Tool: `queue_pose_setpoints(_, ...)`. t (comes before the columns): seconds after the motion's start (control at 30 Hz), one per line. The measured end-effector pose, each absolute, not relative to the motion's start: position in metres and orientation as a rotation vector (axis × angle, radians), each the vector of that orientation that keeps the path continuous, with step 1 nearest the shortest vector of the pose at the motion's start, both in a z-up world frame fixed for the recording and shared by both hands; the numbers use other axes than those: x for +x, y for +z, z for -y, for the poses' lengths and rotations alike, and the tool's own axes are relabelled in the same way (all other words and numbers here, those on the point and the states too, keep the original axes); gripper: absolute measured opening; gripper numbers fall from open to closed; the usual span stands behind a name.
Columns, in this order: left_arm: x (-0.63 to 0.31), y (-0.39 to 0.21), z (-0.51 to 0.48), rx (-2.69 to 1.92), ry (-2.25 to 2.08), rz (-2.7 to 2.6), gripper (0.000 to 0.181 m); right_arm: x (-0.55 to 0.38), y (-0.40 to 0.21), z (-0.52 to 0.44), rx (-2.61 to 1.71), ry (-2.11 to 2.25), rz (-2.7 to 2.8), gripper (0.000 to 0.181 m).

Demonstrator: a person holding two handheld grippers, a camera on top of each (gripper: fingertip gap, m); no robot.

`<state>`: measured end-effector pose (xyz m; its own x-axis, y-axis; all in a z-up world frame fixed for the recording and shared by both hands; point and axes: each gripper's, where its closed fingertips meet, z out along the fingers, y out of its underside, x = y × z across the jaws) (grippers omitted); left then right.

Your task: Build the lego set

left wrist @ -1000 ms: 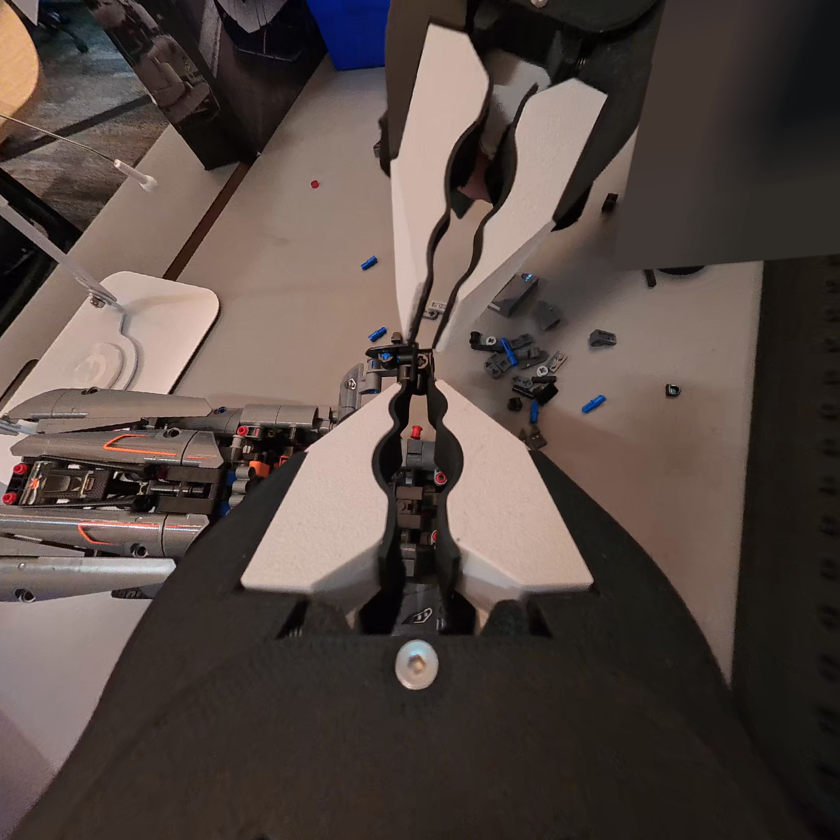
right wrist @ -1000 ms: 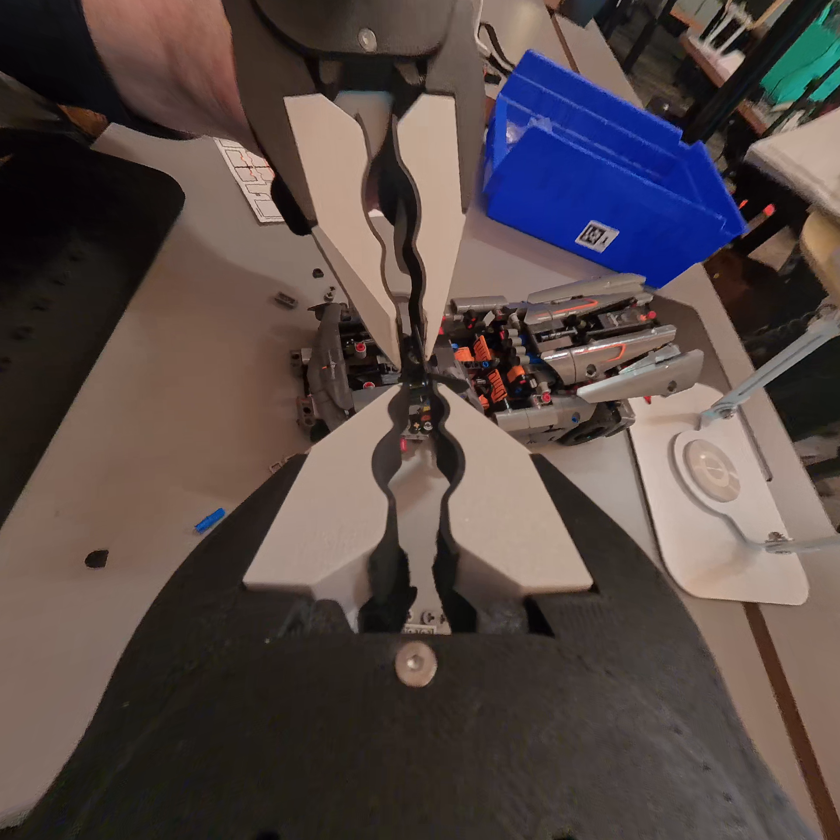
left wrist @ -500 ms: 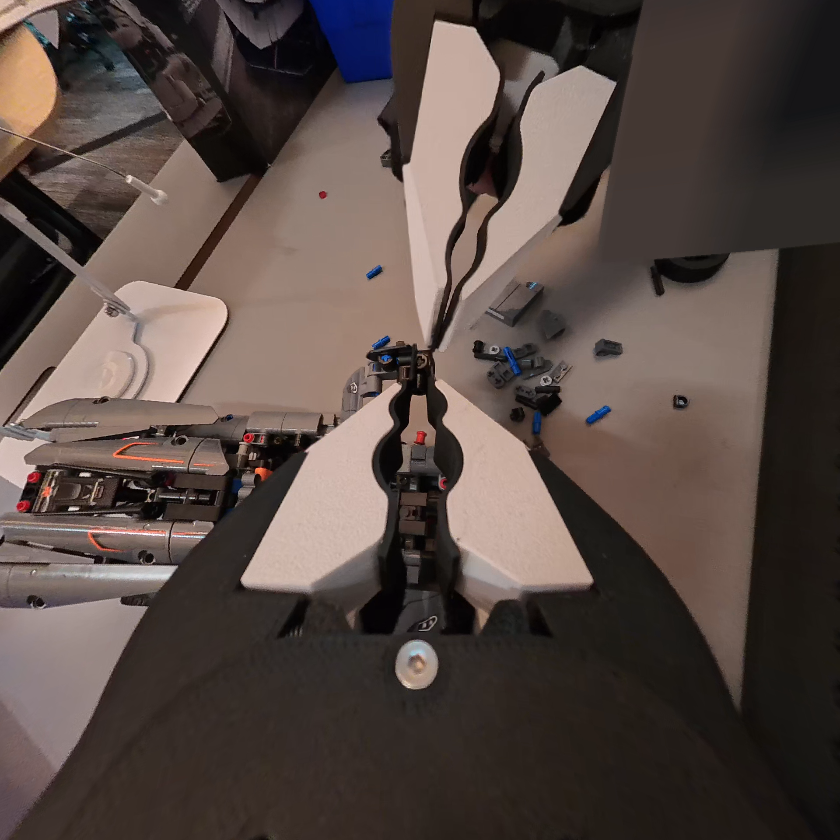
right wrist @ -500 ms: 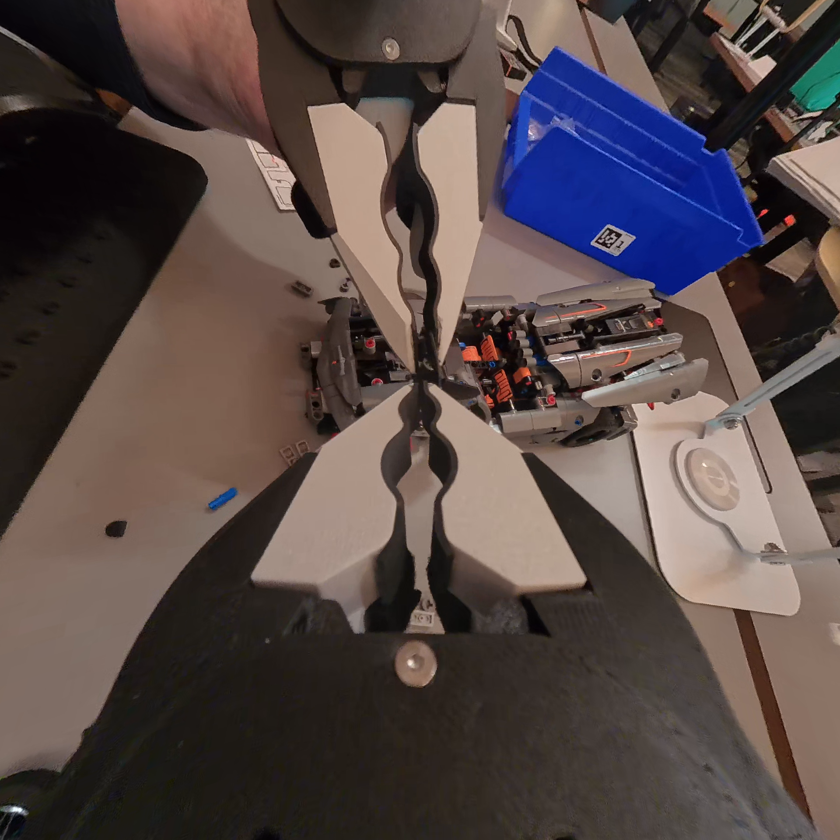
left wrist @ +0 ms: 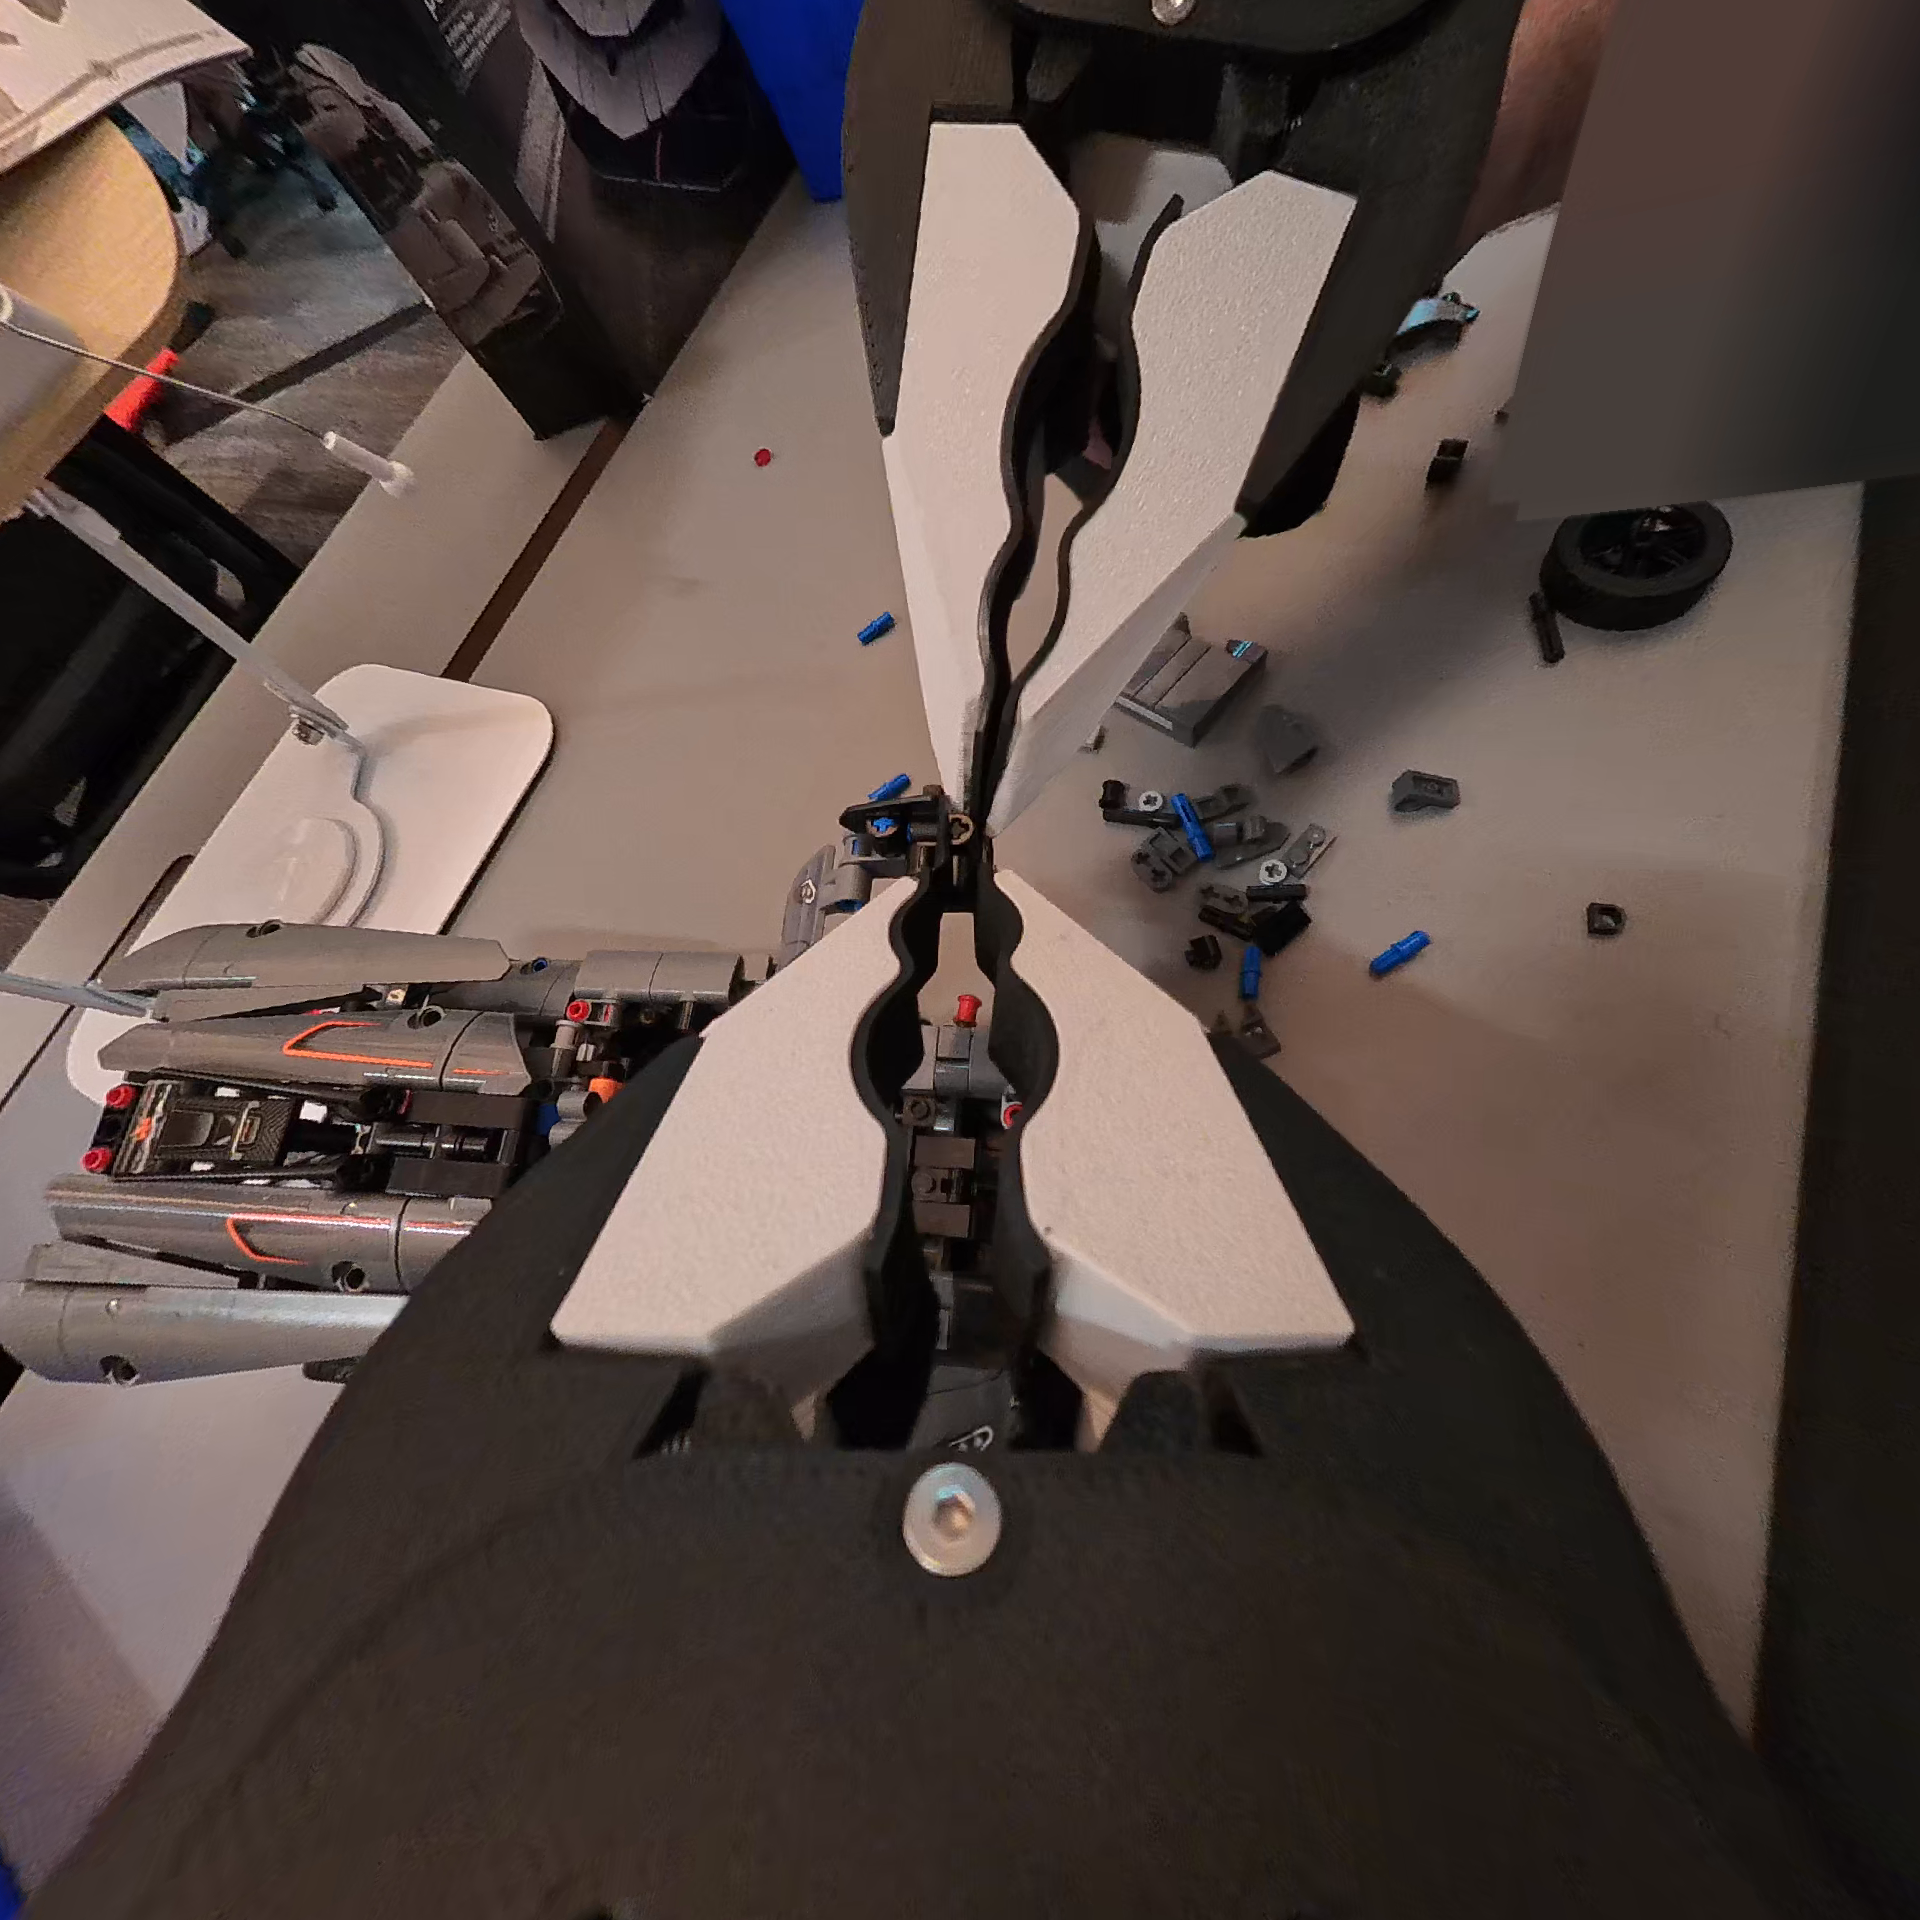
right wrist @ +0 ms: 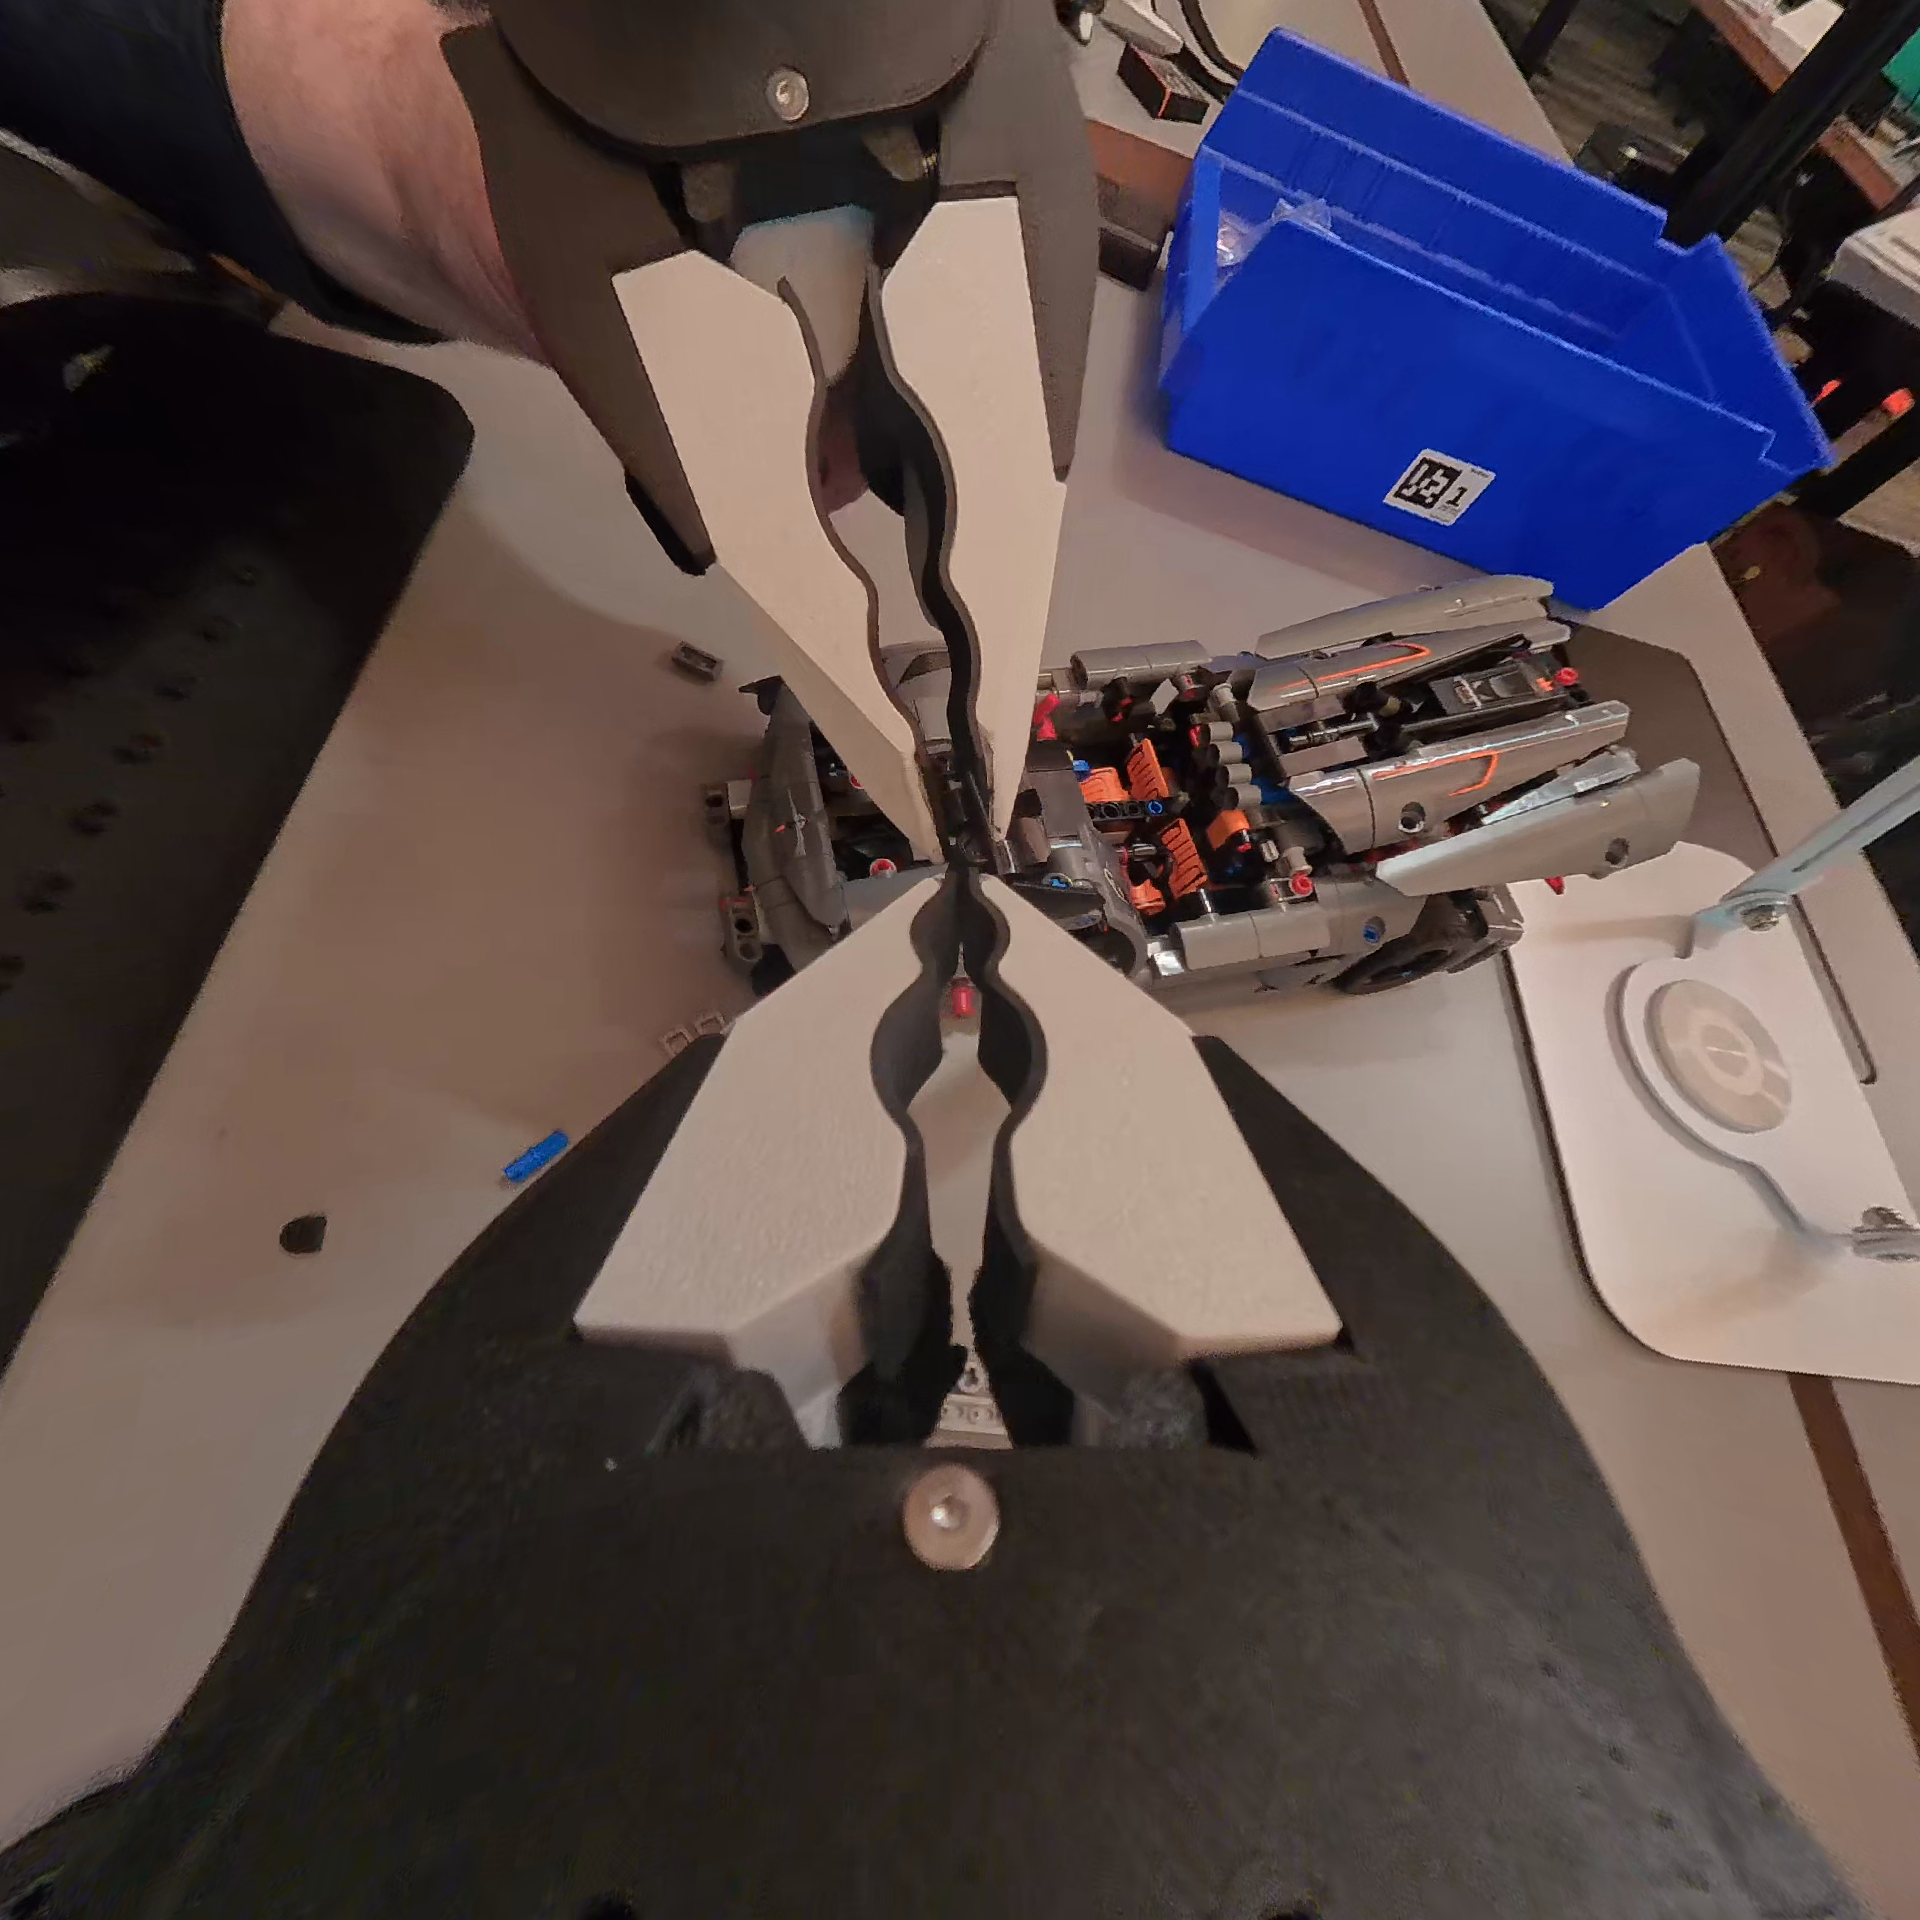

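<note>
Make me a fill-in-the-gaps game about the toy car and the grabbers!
1. The big bin behind the lego car is coloured ____.
2. The two grippers, left gripper and right gripper, meet tip to tip above the ____.
3. The loose wheel on the table is coloured ____.

Missing words: blue; car; black

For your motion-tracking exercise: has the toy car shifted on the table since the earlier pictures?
Cannot tell. In the right wrist view the toy car keeps much the same gap to the blue bin; small shifts in the picture fit camera motion.
</note>
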<state>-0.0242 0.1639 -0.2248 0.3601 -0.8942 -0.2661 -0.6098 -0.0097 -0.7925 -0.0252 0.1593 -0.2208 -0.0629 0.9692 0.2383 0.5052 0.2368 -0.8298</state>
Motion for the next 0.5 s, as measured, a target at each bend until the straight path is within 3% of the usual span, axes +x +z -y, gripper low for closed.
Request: queue_pose_setpoints(0.5, -0.0245, -0.2256, -0.1631, -1.751, -0.481, -1.279, 0.003, -0.0253, -0.2242, -0.1583, -1.409, 0.699, 1.720, 0.000)
